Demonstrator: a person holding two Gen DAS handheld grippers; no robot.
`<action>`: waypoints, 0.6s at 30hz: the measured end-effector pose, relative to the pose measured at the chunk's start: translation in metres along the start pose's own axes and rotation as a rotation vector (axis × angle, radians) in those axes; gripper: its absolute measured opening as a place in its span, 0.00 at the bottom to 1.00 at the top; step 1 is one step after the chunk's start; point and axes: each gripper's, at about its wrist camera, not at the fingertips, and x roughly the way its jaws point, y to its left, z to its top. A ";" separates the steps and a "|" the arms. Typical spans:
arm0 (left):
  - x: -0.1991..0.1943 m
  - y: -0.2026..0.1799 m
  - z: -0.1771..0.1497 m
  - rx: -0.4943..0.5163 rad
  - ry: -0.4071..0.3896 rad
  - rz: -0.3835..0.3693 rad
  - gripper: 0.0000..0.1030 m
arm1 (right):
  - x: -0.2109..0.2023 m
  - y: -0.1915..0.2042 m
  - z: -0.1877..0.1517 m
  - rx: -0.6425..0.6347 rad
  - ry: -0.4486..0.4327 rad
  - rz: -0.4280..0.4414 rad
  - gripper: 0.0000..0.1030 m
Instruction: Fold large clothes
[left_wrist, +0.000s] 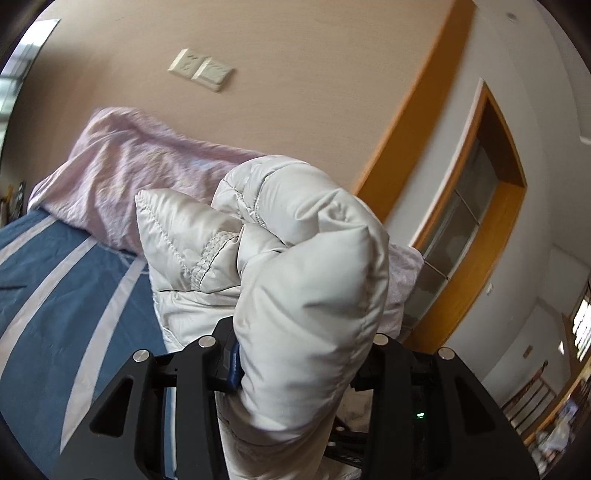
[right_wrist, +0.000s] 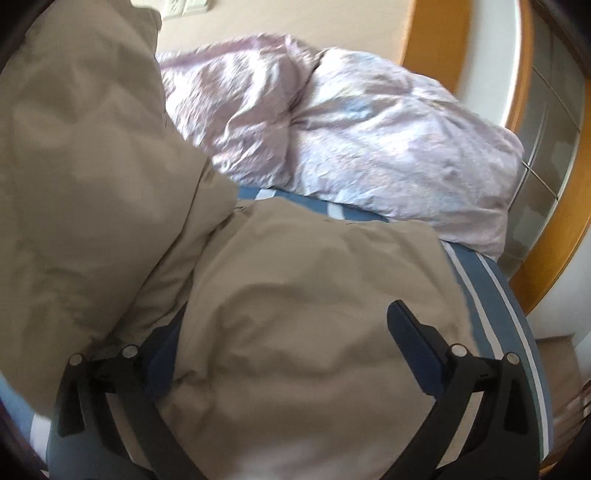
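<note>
A puffy quilted jacket, pale grey-white inside (left_wrist: 295, 258) and tan outside (right_wrist: 295, 314), is the garment. My left gripper (left_wrist: 295, 369) is shut on a thick bunched fold of it and holds it up above the bed; the fingertips are hidden by the fabric. In the right wrist view the jacket lies over the bed and rises in a raised fold at the left (right_wrist: 74, 147). My right gripper (right_wrist: 280, 347) stands wide open with the tan fabric bulging between its fingers (right_wrist: 413, 343); the left finger is partly under the cloth.
The bed has a blue sheet with white stripes (left_wrist: 55, 295) (right_wrist: 517, 314). A crumpled lilac duvet (left_wrist: 140, 177) (right_wrist: 369, 147) lies at the head, against a beige wall with light switches (left_wrist: 201, 68). A wooden-framed door (left_wrist: 480, 221) stands to the right.
</note>
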 end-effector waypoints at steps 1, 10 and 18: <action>0.002 -0.008 -0.001 0.024 0.003 -0.012 0.40 | -0.004 -0.008 -0.002 0.018 -0.005 0.009 0.98; 0.032 -0.056 -0.015 0.099 0.077 -0.119 0.40 | -0.012 -0.106 -0.030 0.464 -0.027 0.659 0.98; 0.048 -0.092 -0.035 0.191 0.135 -0.167 0.40 | -0.019 -0.179 -0.051 0.671 -0.079 0.482 0.98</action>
